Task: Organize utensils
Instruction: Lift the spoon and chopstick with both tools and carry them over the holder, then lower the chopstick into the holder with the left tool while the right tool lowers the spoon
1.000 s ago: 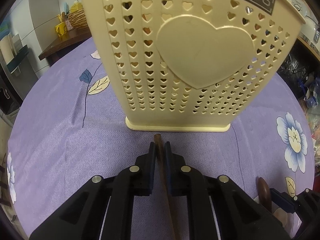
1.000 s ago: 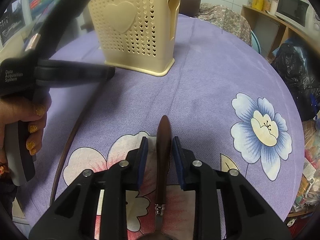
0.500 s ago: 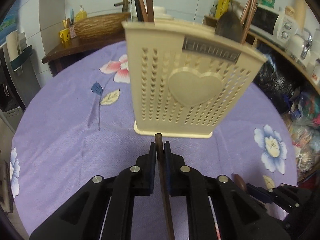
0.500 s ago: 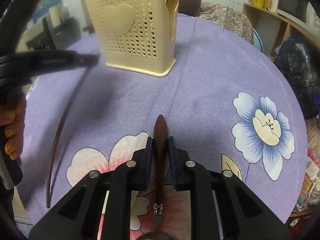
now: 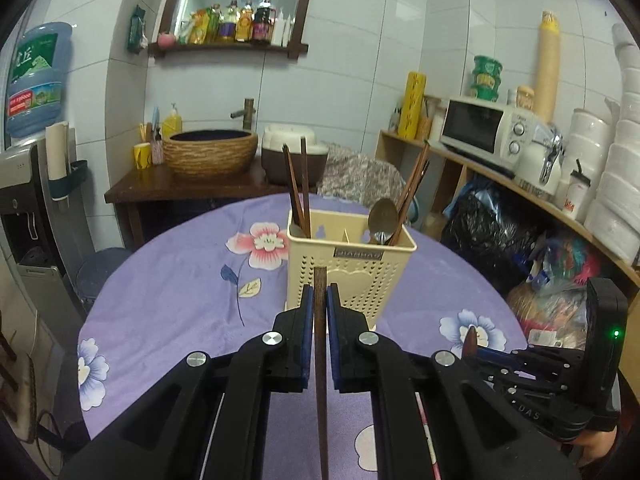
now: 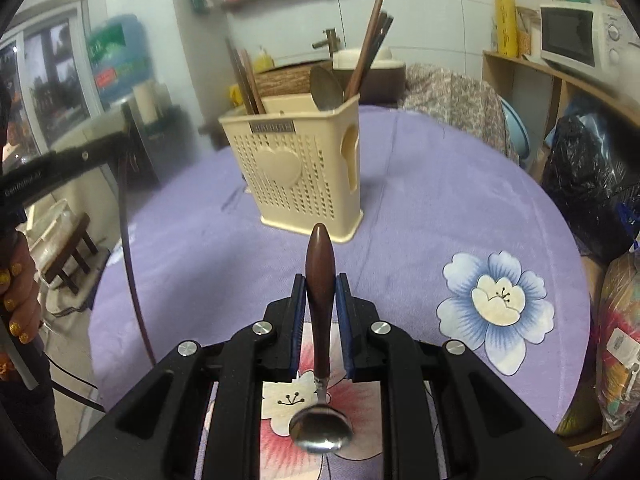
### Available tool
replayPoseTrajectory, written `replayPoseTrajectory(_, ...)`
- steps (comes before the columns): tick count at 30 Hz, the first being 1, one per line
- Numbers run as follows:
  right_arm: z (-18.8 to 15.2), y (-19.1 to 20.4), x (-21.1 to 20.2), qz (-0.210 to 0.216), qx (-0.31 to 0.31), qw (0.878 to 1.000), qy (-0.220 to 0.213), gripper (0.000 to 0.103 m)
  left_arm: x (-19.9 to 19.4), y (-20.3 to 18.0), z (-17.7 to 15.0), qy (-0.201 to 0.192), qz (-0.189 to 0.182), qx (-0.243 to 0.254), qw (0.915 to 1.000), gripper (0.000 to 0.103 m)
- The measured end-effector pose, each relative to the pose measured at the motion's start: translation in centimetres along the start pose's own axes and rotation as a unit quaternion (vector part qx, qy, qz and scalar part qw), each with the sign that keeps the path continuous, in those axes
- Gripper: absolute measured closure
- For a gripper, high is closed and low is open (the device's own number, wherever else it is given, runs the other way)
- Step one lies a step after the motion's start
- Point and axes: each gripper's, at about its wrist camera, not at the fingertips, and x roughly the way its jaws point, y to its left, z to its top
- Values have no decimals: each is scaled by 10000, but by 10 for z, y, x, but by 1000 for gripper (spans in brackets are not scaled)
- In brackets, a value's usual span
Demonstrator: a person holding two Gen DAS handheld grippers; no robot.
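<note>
A cream perforated utensil holder (image 5: 352, 264) (image 6: 304, 172) stands on the purple flowered table, with chopsticks (image 5: 298, 192) and a metal spoon (image 5: 382, 218) upright inside it. My left gripper (image 5: 320, 304) is shut on a dark brown chopstick (image 5: 320, 344), lifted off the table and short of the holder. In the right wrist view this chopstick (image 6: 128, 240) hangs down at the left from the left gripper (image 6: 120, 136). My right gripper (image 6: 320, 292) is shut on the brown wooden handle of a spoon (image 6: 320, 280); its metal bowl (image 6: 320, 430) hangs below the fingers.
The round table (image 5: 180, 280) carries a purple flowered cloth. Behind it are a woven basin (image 5: 210, 152) on a dark counter, a microwave (image 5: 480, 130) on a wooden shelf and bags (image 5: 488, 232) at the right. A hand (image 6: 20, 296) grips the left tool.
Both grippers have risen off the table with their utensils, and the holder now looks farther away and lower. The right jaws closed onto the spoon handle and lifted the spoon.
</note>
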Motion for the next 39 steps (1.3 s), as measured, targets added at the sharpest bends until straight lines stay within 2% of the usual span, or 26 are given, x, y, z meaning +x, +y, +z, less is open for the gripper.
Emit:
replayPoseTrajectory(5,6,5,-12,47,-40,9998,-177,87,-12,0,6,-230,56,-41,9997,95)
replayPoseTrajectory(13,6,10,-21,66,-70,9996,-279,87,-15,4,7,-253,-70,-179,9995,95)
replayPoseTrajectory(31,17,19,-22,216,-156,9991,-342,87,-16,0,19,-397,-69,-95,9991,95)
replayPoseTrajectory(34,25,21,-23,276,-202,9987,-374,87,-15,-1,27,-406,-127,-75,9991,95)
replayPoseTrajectory(39,60,29,-30,343,-372,9969,-602,87,-13,-5,64,-525,-239,-22,9983,95)
